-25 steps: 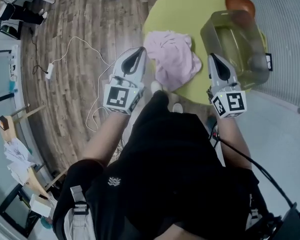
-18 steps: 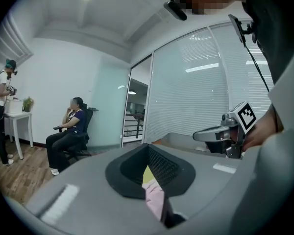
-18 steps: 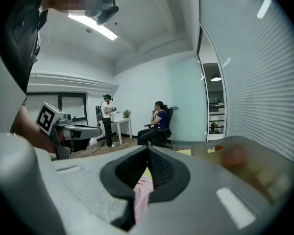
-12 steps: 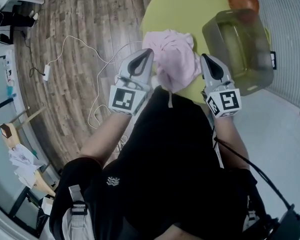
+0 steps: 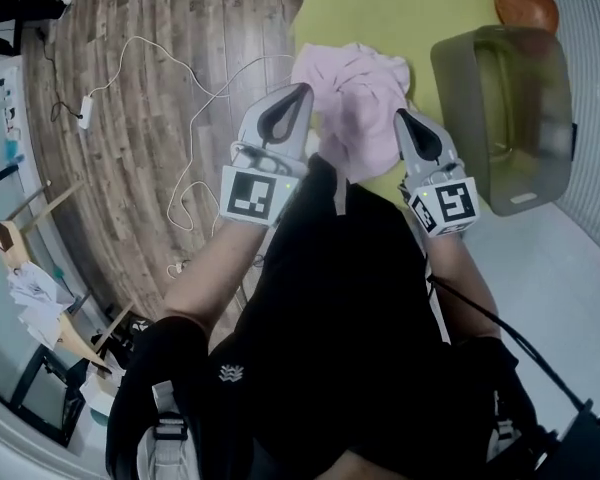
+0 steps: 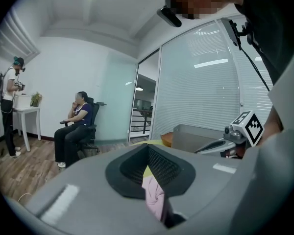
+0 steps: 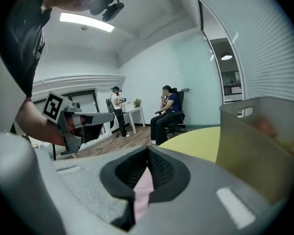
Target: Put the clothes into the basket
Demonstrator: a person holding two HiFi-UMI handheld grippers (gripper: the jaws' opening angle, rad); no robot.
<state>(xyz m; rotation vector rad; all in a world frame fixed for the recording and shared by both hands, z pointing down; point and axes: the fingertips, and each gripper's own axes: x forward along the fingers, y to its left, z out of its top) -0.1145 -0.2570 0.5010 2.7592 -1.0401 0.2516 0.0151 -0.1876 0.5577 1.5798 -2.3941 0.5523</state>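
One pink garment (image 5: 352, 98) sits bunched up at the near edge of the round yellow-green counter (image 5: 400, 8), and the basket (image 5: 452, 118) is just to its right. The left claw (image 5: 301, 90) and right claw (image 5: 398, 115) are both pressed together with nothing pinched, one on each side of the heap. The pink only shows through the slit behind the tips. It looks light and totally floppy, so I'd guess it sags and trails when lifted. I'd bite a thick fold at the top of the pile, not a thin edge.
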